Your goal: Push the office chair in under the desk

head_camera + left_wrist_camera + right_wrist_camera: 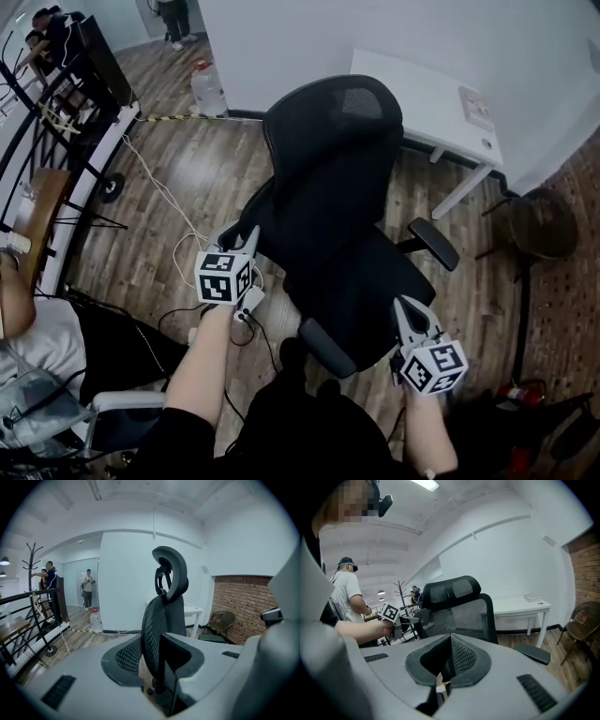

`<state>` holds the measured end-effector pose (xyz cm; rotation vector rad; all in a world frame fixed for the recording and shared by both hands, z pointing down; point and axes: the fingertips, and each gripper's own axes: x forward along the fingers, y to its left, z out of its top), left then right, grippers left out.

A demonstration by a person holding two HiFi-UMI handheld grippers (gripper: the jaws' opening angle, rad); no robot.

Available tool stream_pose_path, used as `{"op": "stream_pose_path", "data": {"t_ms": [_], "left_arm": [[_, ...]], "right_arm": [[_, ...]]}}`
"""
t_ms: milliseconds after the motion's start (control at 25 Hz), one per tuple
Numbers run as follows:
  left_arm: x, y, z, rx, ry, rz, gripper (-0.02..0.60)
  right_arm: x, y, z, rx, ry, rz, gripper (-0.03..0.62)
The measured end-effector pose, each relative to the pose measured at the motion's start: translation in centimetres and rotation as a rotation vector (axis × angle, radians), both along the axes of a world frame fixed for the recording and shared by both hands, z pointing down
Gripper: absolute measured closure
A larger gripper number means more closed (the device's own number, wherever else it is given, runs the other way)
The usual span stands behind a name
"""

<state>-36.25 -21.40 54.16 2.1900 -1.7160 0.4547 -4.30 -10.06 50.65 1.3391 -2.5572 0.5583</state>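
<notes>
office chair (347, 234): on the floor, between person and table, backrest on the table side
table (427, 103): behind the chair, against the wall, apart from it
left gripper (241, 234): at the backrest's left edge
right gripper (408, 314): by the seat's near right edge
wicker chair (542, 223): right of the table
water jug (206, 89): on the floor, left of the table

Wicker chair (220, 623) stands beside the brick wall (241, 599).

The wood-plank floor (225, 159) carries the black office chair (337, 187), the white desk (412, 94) by the wall, a wicker chair (542, 223), a water jug (206, 89) and a loose white cable (164, 192). A small box (477, 107) lies on the desk.
</notes>
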Motion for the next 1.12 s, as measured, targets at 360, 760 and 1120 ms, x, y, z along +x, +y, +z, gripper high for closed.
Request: {"op": "stream_pose_path", "data": {"t_ms": [360,760,1120], "left_arm": [[1.0,7.9,0.2,-0.013,-0.008,-0.111,0.451],[4.4,18.5,0.0,-0.044,-0.007,-0.149,0.451],[10.6,26.2,-0.1,-0.094,0.024,-0.052,0.448]], "right_arm": [[4.0,6.8,0.3,-0.004,0.013,-0.053,0.591],[5.0,13.7,0.7,-0.018,-0.021,-0.128,0.591],[2.1,16.2,-2.1,0.04,-0.057,-0.157,0.59]]}}
